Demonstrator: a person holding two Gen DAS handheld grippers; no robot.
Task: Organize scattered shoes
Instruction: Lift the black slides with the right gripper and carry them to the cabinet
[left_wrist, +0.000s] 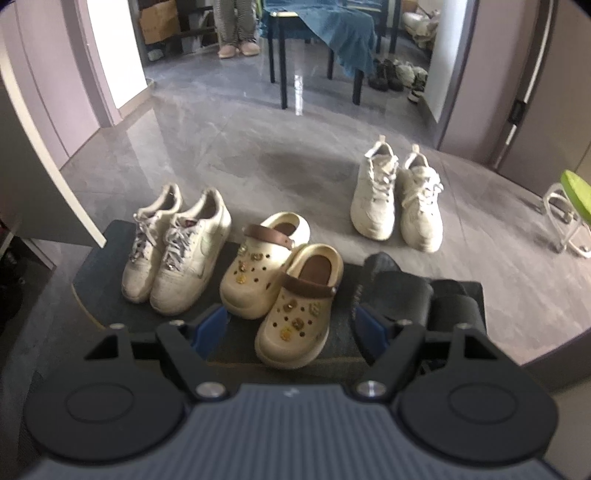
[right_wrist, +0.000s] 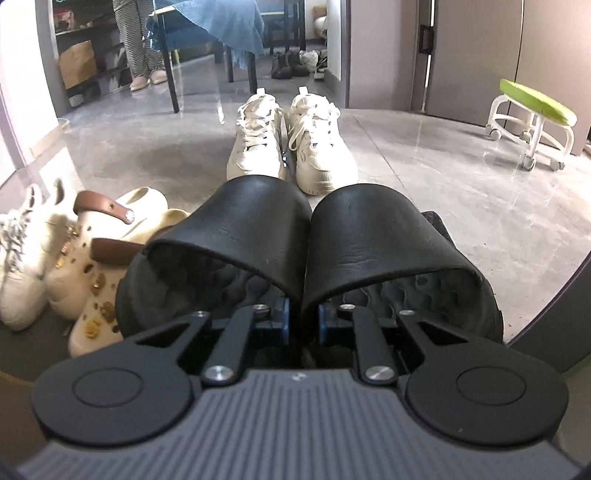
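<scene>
On a dark mat (left_wrist: 110, 295) stand a pair of white lace-up sneakers (left_wrist: 173, 251), a pair of cream clogs (left_wrist: 280, 284) with brown straps, and a pair of black slides (left_wrist: 417, 295). A second pair of white sneakers (left_wrist: 395, 199) stands on the grey floor beyond the mat. My left gripper (left_wrist: 288, 328) is open and empty, just in front of the near clog. My right gripper (right_wrist: 303, 320) is shut on the inner edges of the two black slides (right_wrist: 306, 240), pinching them together. The white sneakers (right_wrist: 291, 140) and the clogs (right_wrist: 99, 258) also show in the right wrist view.
A green-topped rolling stool (right_wrist: 532, 114) stands at the right. A dark table with a blue cloth (left_wrist: 325, 33) and a standing person (left_wrist: 236, 26) are at the back. More shoes (left_wrist: 395, 74) lie by the far doorway. A white cabinet panel (left_wrist: 37, 166) is at the left.
</scene>
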